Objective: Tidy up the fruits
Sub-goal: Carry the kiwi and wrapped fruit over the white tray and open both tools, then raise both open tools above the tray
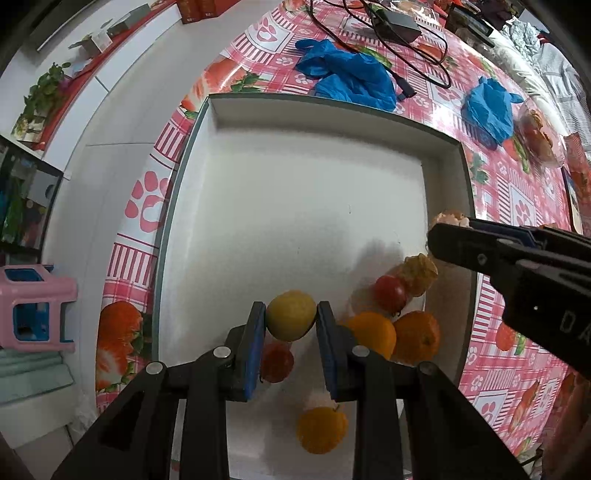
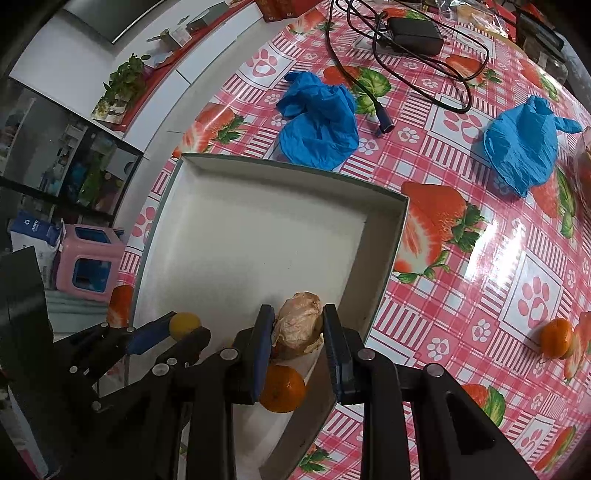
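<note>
The left gripper (image 1: 291, 321) is clamped on a lemon (image 1: 291, 315), pointing straight down over the tray (image 1: 295, 199). The right gripper (image 2: 298, 334) pinches a papery tan fruit (image 2: 297, 325) just inside the tray's right wall. Both fruits hang above the cluster of oranges (image 1: 393, 334) at the near end; one orange (image 2: 555, 339) lies out on the bench (image 2: 461, 295), nearer the right gripper.

Place: a home, lived-in room.
Desk: strawberry-and-paw oilcloth (image 2: 461, 280).
Clutter: blue gloves (image 2: 317, 122), charger (image 2: 413, 31), cables.
Around: pink stool (image 2: 88, 258), potted plant (image 2: 125, 79), shelves of goods.
</note>
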The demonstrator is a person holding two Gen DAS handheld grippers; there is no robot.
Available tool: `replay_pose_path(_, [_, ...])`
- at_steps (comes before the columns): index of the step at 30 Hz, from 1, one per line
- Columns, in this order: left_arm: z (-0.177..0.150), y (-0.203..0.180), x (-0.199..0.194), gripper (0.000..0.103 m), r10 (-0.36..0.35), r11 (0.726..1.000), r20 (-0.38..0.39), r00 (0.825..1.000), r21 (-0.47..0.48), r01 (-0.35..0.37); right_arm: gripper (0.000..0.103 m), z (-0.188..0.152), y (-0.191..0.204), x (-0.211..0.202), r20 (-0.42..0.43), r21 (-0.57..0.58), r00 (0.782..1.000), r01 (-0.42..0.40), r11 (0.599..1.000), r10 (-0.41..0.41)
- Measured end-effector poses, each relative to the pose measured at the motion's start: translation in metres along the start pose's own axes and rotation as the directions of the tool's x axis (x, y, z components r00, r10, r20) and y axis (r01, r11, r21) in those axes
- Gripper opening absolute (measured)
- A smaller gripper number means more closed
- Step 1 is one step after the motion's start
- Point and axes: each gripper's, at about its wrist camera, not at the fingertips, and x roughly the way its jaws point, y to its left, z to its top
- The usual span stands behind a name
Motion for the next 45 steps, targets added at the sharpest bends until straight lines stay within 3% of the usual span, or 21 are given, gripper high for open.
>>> replay_pose_path(22, [-0.007, -0.011, 0.019, 0.031, 0.015, 1.000, -0.029, 0.999, 0.014, -0.015, 0.029, 0.004, 0.004, 0.022, -0.029, -0.022, 1.000, 0.003, 1.000, -0.004])
replay_pose_path(23, [-0.008, -0.013, 0.019, 0.033, 0.014, 1.000, -0.029, 0.999, 0.016, -0.014, 0.029, 0.004, 0.005, 0.023, -0.032, -0.025, 0.999, 0.002, 1.000, -0.003])
replay_pose_path(27, [-0.012, -0.019, 0.014, 0.072, 0.044, 0.999, 0.008, 0.999, 0.028, -0.044, 0.030, 0.002, 0.008, 0.025, -0.049, -0.034, 0.999, -0.010, 0.999, 0.009])
replay_pose_path(28, [-0.013, -0.020, 0.011, 0.080, 0.049, 0.998, 0.024, 0.998, 0.026, -0.050, 0.047, 0.002, 0.009, 0.025, -0.051, -0.038, 0.999, -0.011, 0.999, 0.009])
replay_pose_path(30, [-0.014, -0.020, 0.007, 0.082, 0.036, 0.999, 0.036, 0.999, 0.014, -0.036, 0.080, 0.001, 0.011, 0.023, -0.040, -0.046, 0.999, -0.015, 0.999, 0.013])
replay_pose_path(33, [-0.017, -0.023, 0.008, 0.082, -0.001, 1.000, 0.016, 1.000, 0.009, 0.001, 0.081, 0.000, 0.016, 0.017, -0.017, -0.058, 1.000, -0.009, 0.998, 0.008])
replay_pose_path(37, [-0.022, -0.030, 0.005, 0.103, 0.064, 0.997, 0.044, 0.997, 0.043, -0.066, 0.081, 0.000, 0.017, 0.008, -0.001, -0.055, 1.000, 0.002, 0.998, -0.002])
replay_pose_path(40, [-0.025, -0.036, 0.003, 0.103, 0.052, 0.997, 0.056, 0.997, 0.052, -0.055, 0.081, -0.003, 0.012, -0.001, 0.010, -0.047, 1.000, 0.015, 0.999, -0.014])
replay_pose_path(41, [-0.025, -0.036, -0.001, 0.103, 0.038, 0.998, 0.071, 0.997, 0.046, -0.042, 0.086, -0.003, 0.011, -0.002, 0.011, -0.042, 1.000, 0.017, 0.999, -0.017])
replay_pose_path(42, [-0.026, -0.037, -0.003, 0.103, 0.031, 0.998, 0.084, 0.996, 0.044, -0.034, 0.099, -0.004, 0.010, -0.005, 0.012, -0.034, 1.000, 0.029, 0.999, -0.029])
replay_pose_path(45, [-0.021, -0.032, -0.007, 0.103, 0.045, 0.998, 0.081, 0.996, 0.035, -0.048, 0.103, -0.010, 0.000, -0.013, 0.022, 0.001, 0.999, 0.032, 0.999, -0.032])
